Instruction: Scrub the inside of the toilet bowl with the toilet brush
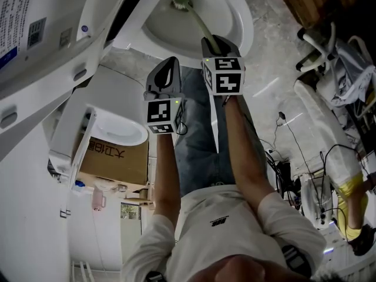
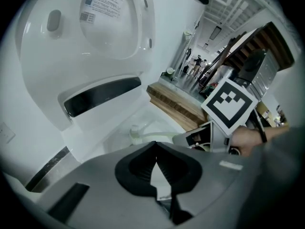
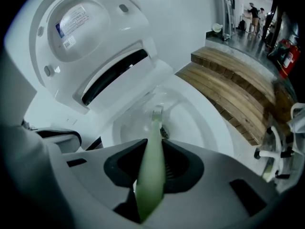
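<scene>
The white toilet bowl (image 1: 232, 13) lies open at the top of the head view, its seat and lid (image 3: 81, 30) raised. A pale green toilet brush (image 3: 151, 175) runs from my right gripper (image 3: 151, 149), which is shut on its handle, down into the bowl (image 3: 209, 128). Its bristle head (image 1: 181, 2) rests against the bowl's inner wall, near the drain (image 3: 164, 132). My left gripper (image 1: 164, 78) hovers just left of the right gripper (image 1: 218, 43), short of the rim, shut with nothing held. From the left gripper view the brush head (image 2: 136, 135) shows in the bowl.
A second white toilet (image 1: 117, 128) sits on a cardboard box (image 1: 114, 157) at the left, a pink bottle (image 1: 98, 200) beside it. Wooden steps (image 3: 233, 89) rise right of the bowl. Cables (image 1: 288, 157) and white equipment (image 1: 329, 69) crowd the floor at right.
</scene>
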`<state>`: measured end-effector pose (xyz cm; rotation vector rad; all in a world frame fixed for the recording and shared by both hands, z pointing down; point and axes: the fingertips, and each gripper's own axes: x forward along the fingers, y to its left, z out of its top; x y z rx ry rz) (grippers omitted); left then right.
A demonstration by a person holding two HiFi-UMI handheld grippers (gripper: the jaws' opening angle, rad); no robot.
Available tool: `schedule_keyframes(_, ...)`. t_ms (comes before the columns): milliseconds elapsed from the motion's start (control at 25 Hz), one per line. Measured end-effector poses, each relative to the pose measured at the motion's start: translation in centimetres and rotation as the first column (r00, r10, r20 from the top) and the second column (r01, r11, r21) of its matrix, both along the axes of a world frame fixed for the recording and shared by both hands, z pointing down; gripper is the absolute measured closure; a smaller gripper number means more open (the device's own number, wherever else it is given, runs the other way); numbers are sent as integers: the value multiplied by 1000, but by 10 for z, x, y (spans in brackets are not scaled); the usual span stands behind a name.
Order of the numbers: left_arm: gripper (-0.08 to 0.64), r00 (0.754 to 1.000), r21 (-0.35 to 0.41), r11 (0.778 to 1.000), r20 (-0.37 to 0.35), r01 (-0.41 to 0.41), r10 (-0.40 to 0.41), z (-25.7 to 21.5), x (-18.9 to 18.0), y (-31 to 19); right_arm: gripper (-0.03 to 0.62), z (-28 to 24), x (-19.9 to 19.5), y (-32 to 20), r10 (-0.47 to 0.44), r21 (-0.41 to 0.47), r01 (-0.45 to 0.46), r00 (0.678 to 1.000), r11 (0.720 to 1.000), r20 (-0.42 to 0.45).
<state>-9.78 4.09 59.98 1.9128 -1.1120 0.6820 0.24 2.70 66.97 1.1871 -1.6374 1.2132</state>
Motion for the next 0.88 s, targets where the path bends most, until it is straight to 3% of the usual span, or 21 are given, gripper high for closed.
schedule_keyframes(560,551,999,-11,1000,20,26,-26,3,-14,2,505,10,-28,21,189,-142,-165,966,976,175)
schedule_keyframes(880,551,999,-6,1000,21,24,-24,2,-12,6,505,6,-40,43,187,-195,-144,955,970,228)
